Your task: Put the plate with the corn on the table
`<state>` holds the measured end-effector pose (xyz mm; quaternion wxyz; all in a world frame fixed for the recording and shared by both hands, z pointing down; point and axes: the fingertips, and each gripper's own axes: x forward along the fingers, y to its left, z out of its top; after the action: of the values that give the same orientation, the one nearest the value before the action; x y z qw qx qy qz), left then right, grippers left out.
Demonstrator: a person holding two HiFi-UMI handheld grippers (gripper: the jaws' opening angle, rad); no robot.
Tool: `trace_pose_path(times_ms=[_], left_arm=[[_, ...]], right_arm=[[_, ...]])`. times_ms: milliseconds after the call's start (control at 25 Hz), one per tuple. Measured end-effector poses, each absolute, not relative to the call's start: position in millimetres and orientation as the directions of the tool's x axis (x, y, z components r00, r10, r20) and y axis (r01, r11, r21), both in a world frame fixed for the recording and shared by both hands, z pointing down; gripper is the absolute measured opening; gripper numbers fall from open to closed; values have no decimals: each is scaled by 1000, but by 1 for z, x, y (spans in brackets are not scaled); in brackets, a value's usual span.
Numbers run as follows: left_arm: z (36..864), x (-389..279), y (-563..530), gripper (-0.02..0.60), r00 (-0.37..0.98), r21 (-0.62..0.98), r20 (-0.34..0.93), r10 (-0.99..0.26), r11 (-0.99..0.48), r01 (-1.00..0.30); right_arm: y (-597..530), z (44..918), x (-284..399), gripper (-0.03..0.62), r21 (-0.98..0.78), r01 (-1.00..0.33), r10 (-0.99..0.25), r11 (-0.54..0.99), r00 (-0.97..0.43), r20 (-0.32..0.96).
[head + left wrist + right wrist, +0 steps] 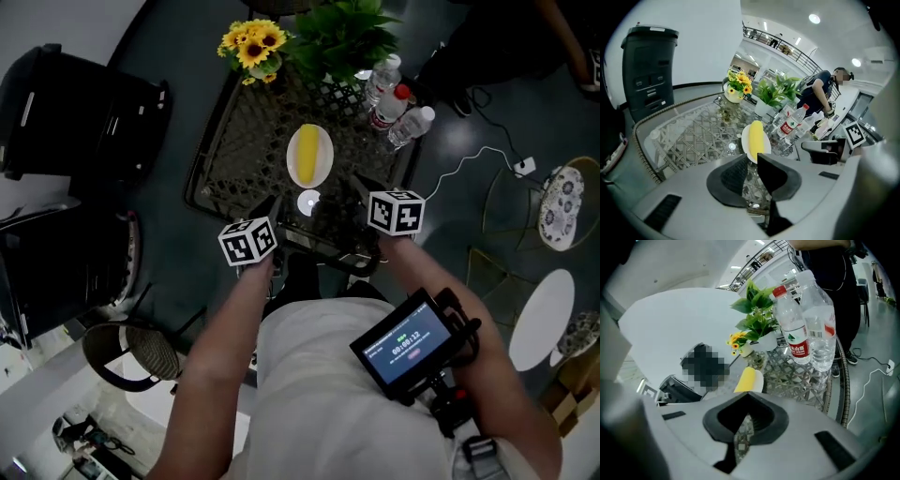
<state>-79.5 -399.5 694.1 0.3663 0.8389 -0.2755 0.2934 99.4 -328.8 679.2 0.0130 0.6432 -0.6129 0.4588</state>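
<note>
Bright hall with a railed upper gallery: a dark, glass-topped table of woven lattice (234, 141) stands on a grey floor, seen from above the person working at its near edge. A white oval plate (325, 159) lies flat at the middle of the tabletop, carrying a single yellow cob of corn (307, 155) set lengthwise along it. At the far left corner sits a bunch of yellow sunflowers in a pale vase (253, 42), with a leafy green potted plant (337, 33) just to its right; three clear plastic water bottles (394, 103) cluster at the far right. Two black bins (80, 112) stand on the floor to the left of the table. The left gripper (752, 161) hangs over the near side of the table, its jaws a narrow gap apart with only the lattice showing between them, the plate beyond its tips and untouched. The right gripper (744, 418) hovers near and to the right of the plate, its jaws parted by a mere slit and holding nothing. A small black device with a lit screen (412, 342) is mounted at the person's chest.
</note>
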Motion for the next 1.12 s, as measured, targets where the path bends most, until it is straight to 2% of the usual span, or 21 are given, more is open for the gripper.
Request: trace_pose_path(times_ms=[80, 240, 800, 1120], left_arm=[[683, -87, -385, 44, 675, 444, 686, -270, -580, -683], [664, -94, -347, 8, 690, 462, 663, -290, -567, -682], [585, -103, -227, 8, 769, 404, 517, -375, -685, -606], [549, -93, -167, 8, 819, 387, 453, -352, -750, -537]], right_arm=[[-315, 670, 97, 6, -552, -804, -779, -222, -195, 597], [-283, 651, 86, 6, -575, -803, -777, -158, -259, 574], [-191, 585, 54, 5, -612, -790, -795, 46, -400, 456], [-141, 540, 31, 5, -621, -772, -824, 137, -436, 361]])
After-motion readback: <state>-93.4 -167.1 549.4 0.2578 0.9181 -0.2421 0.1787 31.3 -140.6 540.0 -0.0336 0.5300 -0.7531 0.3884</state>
